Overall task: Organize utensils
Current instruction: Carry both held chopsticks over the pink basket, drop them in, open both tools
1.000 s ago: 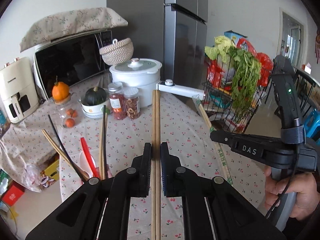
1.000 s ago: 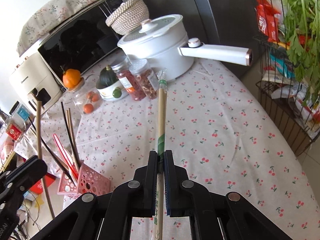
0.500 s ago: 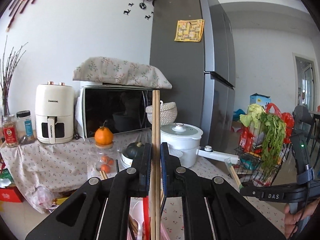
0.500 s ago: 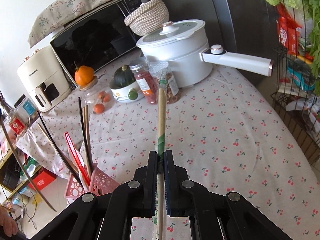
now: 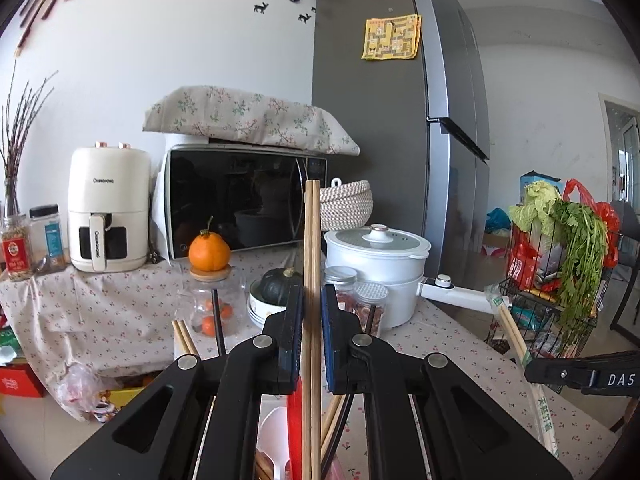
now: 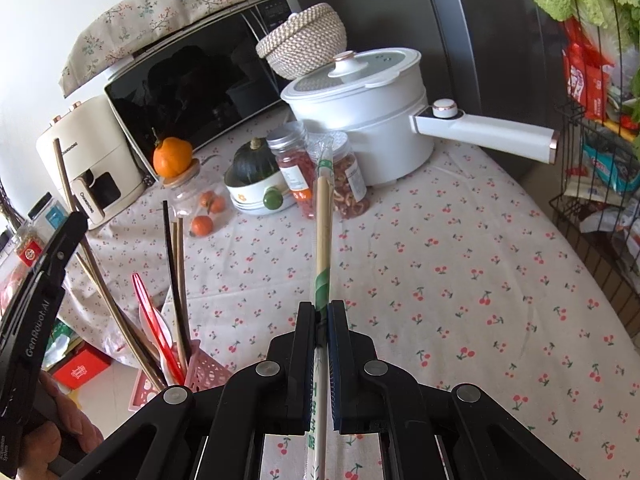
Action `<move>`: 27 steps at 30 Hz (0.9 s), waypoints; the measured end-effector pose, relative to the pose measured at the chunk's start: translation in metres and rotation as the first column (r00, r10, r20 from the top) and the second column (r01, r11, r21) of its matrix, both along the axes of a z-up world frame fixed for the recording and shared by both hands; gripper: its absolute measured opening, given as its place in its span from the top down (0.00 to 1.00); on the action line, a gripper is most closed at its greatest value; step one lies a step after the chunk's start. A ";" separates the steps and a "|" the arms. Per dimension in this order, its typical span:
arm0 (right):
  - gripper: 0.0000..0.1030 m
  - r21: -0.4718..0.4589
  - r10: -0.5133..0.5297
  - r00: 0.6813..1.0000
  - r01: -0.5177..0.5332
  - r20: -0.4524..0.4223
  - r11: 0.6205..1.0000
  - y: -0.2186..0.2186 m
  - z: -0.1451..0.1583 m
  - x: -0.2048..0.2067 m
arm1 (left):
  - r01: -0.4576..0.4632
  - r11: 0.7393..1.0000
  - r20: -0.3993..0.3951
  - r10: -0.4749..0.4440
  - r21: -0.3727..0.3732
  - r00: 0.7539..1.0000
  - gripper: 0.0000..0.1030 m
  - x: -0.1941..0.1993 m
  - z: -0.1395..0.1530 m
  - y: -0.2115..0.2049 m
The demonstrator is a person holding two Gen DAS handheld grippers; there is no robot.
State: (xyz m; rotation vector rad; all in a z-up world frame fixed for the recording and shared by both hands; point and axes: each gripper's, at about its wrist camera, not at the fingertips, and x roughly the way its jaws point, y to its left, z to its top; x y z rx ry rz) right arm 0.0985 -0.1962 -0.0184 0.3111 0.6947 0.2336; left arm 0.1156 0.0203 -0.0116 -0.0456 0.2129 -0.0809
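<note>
My left fingers (image 5: 311, 340) pinched the bare chopsticks (image 5: 311, 248), which I had swung upright over the pink holder (image 6: 192, 368) since a second earlier, ready to drop in. My right fingers (image 6: 321, 344) gripped the wrapped chopsticks (image 6: 323, 232) above the bench (image 6: 460, 264). Utensils already standing there crowded the slot.

Left hand-held gripper (image 5: 311, 308): matt black plastic, silver metal rivets; clamps bare pale wooden chopsticks (image 5: 311, 240). Right hand-held gripper (image 6: 321, 322): same plastic; pinches wooden chopsticks in clear glossy printed wrapper (image 6: 323, 224). Desk (image 6: 460, 248): matt cherry-print cloth. Utensil basket (image 6: 200, 364): pink perforated plastic. Pot (image 6: 360, 92): glossy white. Lidded basket (image 6: 304, 40): rough woven rope. Fridge (image 5: 372, 128): smooth grey metal.
</note>
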 end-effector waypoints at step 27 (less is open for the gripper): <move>0.95 0.041 -0.169 0.922 0.165 0.349 0.985 0.143 0.015 -0.008 | -0.048 0.998 -0.599 0.013 -0.042 0.801 0.55 -0.039 -0.033 0.109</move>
